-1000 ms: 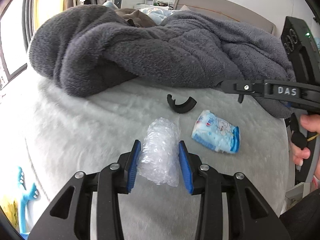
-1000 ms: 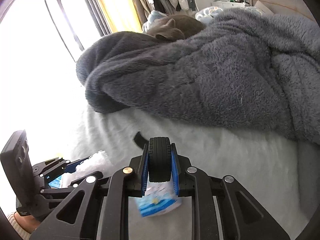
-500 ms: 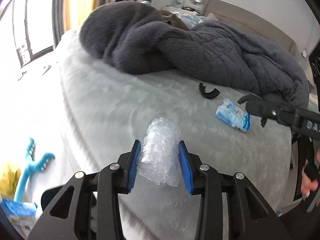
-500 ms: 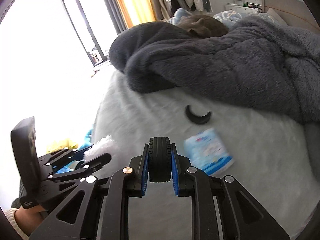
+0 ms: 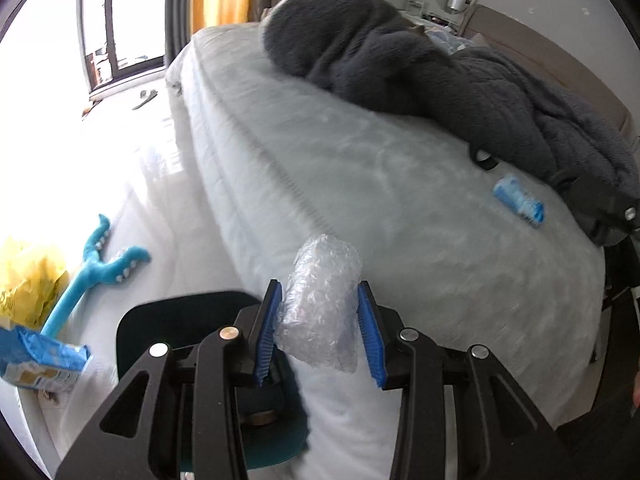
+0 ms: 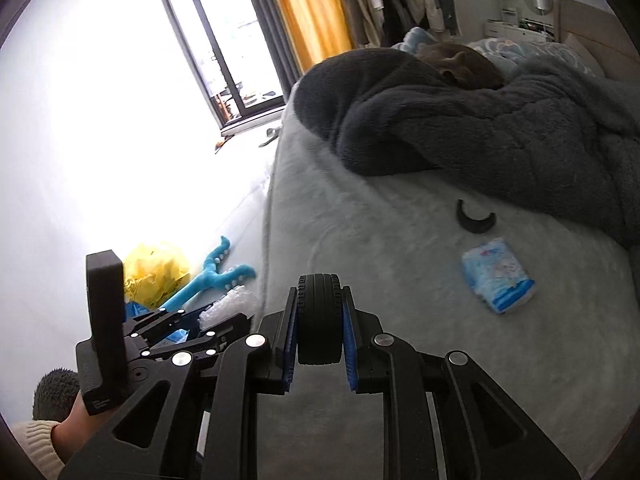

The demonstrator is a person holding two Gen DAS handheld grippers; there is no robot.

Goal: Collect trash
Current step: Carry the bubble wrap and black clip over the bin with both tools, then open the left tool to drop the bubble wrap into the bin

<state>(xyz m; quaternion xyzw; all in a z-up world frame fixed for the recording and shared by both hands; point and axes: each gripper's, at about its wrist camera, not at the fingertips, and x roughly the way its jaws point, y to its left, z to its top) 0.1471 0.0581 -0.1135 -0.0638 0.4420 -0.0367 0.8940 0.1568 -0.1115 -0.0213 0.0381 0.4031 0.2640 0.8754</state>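
My left gripper (image 5: pixel 320 328) is shut on a crumpled wad of clear bubble wrap (image 5: pixel 322 304), held past the bed's left edge above a dark round bin (image 5: pixel 176 328) on the floor. My right gripper (image 6: pixel 320 332) is shut on a small black toy wheel (image 6: pixel 320 320) over the bed. A blue and white tissue pack (image 6: pixel 498 282) lies on the pale bedspread (image 6: pixel 380 248), also in the left wrist view (image 5: pixel 518 200). A black curved plastic piece (image 6: pixel 476 222) lies beyond it, near the grey blanket (image 6: pixel 480 128).
On the floor left of the bed lie a yellow plastic bag (image 6: pixel 154 276), a teal plush toy (image 5: pixel 96 268) and a blue snack packet (image 5: pixel 40 360). A window and orange curtain (image 6: pixel 308 12) stand behind. The left gripper shows in the right wrist view (image 6: pixel 224 312).
My left gripper has swung left with the bubble wrap, from over the bed to beyond its edge above the floor. My right gripper has drawn back from the tissue pack, still holding the wheel.
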